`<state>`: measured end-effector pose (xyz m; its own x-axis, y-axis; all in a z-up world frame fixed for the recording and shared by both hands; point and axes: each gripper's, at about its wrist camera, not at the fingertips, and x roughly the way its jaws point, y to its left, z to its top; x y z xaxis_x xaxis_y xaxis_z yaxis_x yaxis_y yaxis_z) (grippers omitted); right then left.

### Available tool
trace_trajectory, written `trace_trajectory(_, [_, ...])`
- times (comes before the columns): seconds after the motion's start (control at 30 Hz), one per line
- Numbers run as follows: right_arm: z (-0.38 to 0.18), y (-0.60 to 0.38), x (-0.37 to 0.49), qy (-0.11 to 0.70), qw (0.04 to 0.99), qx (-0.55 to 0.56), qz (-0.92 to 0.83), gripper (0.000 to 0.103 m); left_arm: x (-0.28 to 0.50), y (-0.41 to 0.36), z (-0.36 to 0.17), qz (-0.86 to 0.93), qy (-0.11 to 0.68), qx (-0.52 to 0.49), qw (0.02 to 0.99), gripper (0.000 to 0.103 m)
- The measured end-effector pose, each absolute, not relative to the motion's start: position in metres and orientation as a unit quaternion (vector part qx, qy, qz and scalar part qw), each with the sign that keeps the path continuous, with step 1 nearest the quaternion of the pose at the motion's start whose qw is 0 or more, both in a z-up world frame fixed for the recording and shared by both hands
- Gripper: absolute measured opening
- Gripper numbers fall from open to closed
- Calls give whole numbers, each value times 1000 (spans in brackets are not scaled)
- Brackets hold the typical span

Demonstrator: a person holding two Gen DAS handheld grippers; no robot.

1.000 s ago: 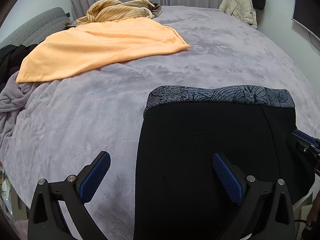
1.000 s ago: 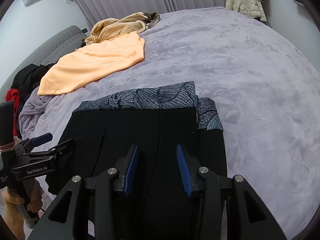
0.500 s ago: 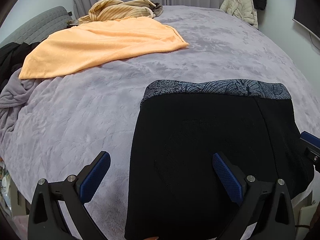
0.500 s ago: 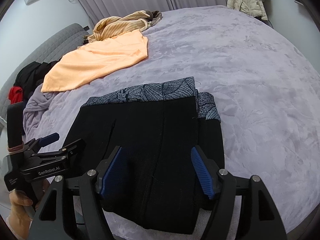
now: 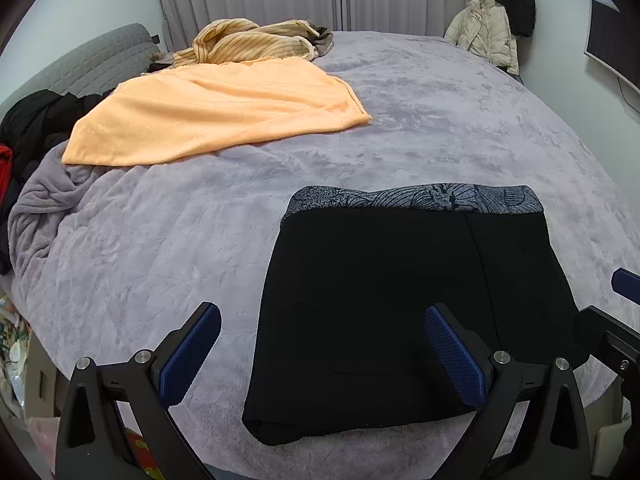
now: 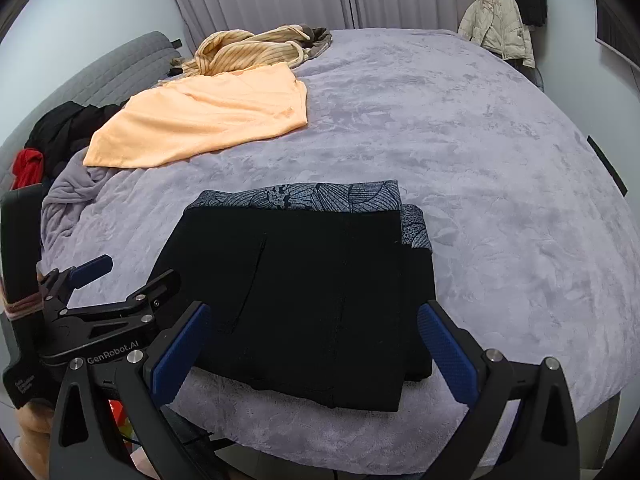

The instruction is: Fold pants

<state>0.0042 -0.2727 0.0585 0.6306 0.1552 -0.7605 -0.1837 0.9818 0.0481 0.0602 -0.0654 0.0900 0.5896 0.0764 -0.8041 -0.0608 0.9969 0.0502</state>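
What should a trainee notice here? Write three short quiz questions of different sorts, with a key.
1. True or false: the left gripper is shut on the folded black pants with the patterned grey waistband.
2. Multiple choice: the flat orange cloth on the grey plush bed cover lies (A) on top of the pants, (B) apart from them, farther up the bed, (C) under them.
3. Fill in: the right gripper has its jaws ____.

Key
1. False: its jaws are wide open and hold nothing.
2. B
3. open
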Motion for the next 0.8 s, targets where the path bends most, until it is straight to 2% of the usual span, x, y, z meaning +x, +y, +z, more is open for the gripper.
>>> trace_trajectory(0.33, [67, -265, -5, 427, 901, -51, 54, 103, 49, -68, 102, 53, 447, 18, 893, 102])
trace_trajectory(0.8, [64, -269, -3, 432, 899, -42, 46, 103, 49, -68, 100, 69, 448, 22, 891, 102])
